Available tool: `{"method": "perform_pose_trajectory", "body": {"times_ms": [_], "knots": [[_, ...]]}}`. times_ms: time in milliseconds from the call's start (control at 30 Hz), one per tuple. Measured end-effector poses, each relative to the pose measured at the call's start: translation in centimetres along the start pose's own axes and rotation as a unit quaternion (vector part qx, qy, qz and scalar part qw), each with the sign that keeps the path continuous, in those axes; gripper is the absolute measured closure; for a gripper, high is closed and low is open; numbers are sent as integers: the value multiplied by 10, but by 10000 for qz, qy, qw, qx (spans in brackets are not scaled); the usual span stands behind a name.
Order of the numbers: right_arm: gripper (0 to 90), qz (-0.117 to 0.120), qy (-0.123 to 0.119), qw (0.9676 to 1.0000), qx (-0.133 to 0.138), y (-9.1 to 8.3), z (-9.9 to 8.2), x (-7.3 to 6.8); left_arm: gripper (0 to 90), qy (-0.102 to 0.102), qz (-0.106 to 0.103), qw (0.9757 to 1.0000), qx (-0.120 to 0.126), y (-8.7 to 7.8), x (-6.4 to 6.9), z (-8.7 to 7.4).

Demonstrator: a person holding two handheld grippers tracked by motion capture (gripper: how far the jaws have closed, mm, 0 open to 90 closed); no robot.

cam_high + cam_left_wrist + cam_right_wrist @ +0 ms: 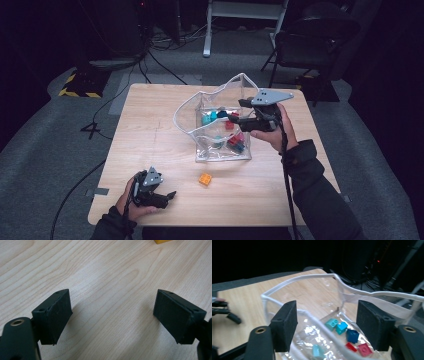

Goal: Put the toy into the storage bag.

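A clear plastic bag stands open on the wooden table and holds several small bricks, teal, red and blue. My right gripper hovers at the bag's right rim, open, nothing pinched. In the right gripper view its jaws frame the bag's white rim, with teal, blue and red bricks below. An orange brick lies loose in front of the bag. My left gripper rests near the table's front edge, its jaws apart over bare wood.
The orange brick's edge shows at the top of the left gripper view. A dark chair and a white stand are beyond the table. Cables run over the grey floor at the left.
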State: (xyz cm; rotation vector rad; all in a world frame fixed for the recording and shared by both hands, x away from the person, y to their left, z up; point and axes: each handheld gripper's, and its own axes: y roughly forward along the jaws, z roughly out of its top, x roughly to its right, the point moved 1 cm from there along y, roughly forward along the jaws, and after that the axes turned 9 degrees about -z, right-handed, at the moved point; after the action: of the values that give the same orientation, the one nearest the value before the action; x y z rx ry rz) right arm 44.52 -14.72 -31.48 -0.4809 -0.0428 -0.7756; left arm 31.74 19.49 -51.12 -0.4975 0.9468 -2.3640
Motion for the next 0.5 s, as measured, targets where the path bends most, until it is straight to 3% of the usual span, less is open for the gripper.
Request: {"method": "perform_pose_trajectory", "body": {"times_ms": [167,500], "knots": [[284,107,-134,9999,-2,-6,-13,-15,153,-2,-1,10000,0,0,0,0],[260,484,-141,9986,-143,-6,-55,-43,153,-8,-3,10000,2,0,0,0]]}}
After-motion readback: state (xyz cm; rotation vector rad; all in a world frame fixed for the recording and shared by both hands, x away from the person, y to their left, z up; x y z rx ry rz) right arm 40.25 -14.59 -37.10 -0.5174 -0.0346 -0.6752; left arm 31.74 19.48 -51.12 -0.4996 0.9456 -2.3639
